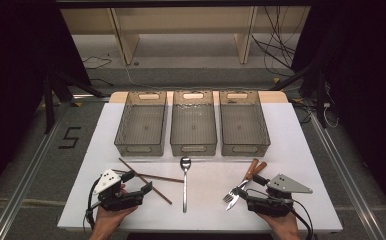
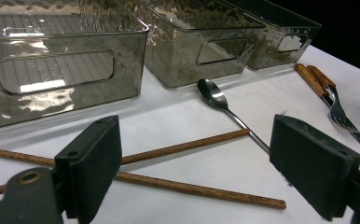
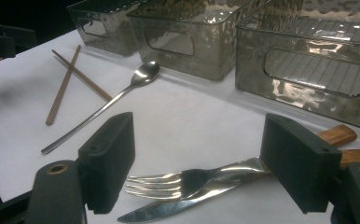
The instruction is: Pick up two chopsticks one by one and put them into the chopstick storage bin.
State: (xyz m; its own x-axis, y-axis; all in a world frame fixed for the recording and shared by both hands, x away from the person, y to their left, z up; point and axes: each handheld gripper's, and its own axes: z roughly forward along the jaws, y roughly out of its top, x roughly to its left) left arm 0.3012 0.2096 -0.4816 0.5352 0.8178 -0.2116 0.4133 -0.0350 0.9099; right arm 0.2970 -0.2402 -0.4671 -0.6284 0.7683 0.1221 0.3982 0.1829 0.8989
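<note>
The left gripper (image 1: 148,187) rests low over the white table (image 1: 281,145) with its jaws spread wide and nothing between the pads; in the left gripper view the two crossed wooden chopsticks (image 2: 178,168) lie on the table just ahead of and between those jaws, untouched. Beyond the chopsticks, toward the right jaw of that view, lies the long-handled spoon (image 2: 213,95), its bowl pointing toward the bins. The right gripper (image 1: 242,196) also stands open, its pads clear of everything. In the right gripper view the fork (image 3: 178,183) and the knife (image 3: 169,207) lie together directly in front of the jaws, the fork resting on top of the knife, their wooden handles running away behind the right jaw. Farther ahead of both grippers three clear grey bins (image 1: 193,122) stand side by side across the table, each empty, the spoon lying between the two grippers.
</note>
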